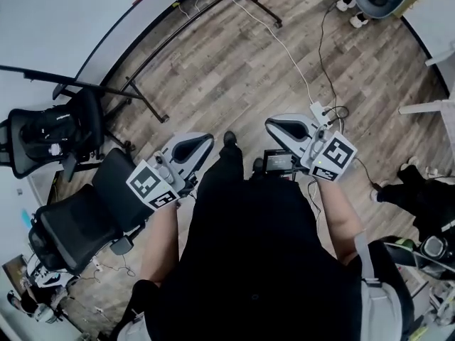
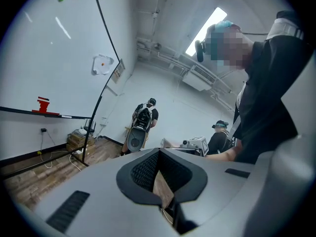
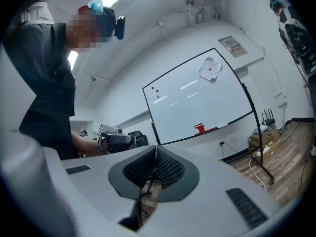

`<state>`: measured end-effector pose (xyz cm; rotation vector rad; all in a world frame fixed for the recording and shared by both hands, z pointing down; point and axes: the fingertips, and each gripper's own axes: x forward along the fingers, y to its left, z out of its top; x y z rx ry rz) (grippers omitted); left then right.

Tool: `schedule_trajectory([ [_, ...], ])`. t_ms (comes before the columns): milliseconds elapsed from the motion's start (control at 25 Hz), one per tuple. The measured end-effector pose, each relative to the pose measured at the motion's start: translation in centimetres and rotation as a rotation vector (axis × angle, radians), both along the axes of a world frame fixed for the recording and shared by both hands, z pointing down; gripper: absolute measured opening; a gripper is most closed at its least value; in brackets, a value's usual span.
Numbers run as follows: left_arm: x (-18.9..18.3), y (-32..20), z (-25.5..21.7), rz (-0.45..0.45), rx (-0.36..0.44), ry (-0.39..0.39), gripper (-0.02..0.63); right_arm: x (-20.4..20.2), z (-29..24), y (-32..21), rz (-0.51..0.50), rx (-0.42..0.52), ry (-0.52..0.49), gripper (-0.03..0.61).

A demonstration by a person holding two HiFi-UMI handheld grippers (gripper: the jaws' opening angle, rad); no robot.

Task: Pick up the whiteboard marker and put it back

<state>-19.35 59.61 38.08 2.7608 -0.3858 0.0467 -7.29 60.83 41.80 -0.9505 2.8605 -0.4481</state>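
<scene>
Head view: the left gripper (image 1: 205,141) and the right gripper (image 1: 273,125) are held level over the wood floor (image 1: 234,62), apart from each other, with an office chair (image 1: 78,222) at the near left.

Left gripper view: its jaws are pressed together with nothing between them. Far to the left stands the whiteboard (image 2: 49,48), and the whiteboard marker (image 2: 62,116) lies on its tray (image 2: 19,110), just right of a red block (image 2: 43,104).

Right gripper view: these jaws are also closed and empty. The whiteboard marker (image 3: 223,125) rests on the tray right of the red block (image 3: 199,128) — well away from both grippers.
</scene>
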Motion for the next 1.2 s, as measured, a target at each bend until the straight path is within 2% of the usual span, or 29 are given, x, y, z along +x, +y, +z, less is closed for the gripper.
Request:
schedule_trajectory([
  [320,-2.7,-9.3,0.8,-0.006,-0.002,0.077,0.011,-2.1,-0.4,-8.7,0.021,0.003,0.066,0.020],
  [560,-3.9,-16.8,-0.2,0.044,-0.004,0.131,0.011,-3.6,-1.6,-15.5,0.047,-0.009,0.129,0.021],
  [840,-3.8,-21.5,0.0,0.128,-0.011,0.165,0.011,-4.3,-1.8,-19.3,0.106,-0.031,0.176,0.021],
  [1080,-4.5,-25.4,0.8,0.109,-0.021,0.166,0.011,-4.5,-1.2,-21.9,0.101,-0.031,0.212,0.021],
  [1200,-3.6,-27.0,0.8,0.111,-0.017,0.152,0.011,-3.9,-1.4,-23.4,0.090,-0.017,0.219,0.021],
])
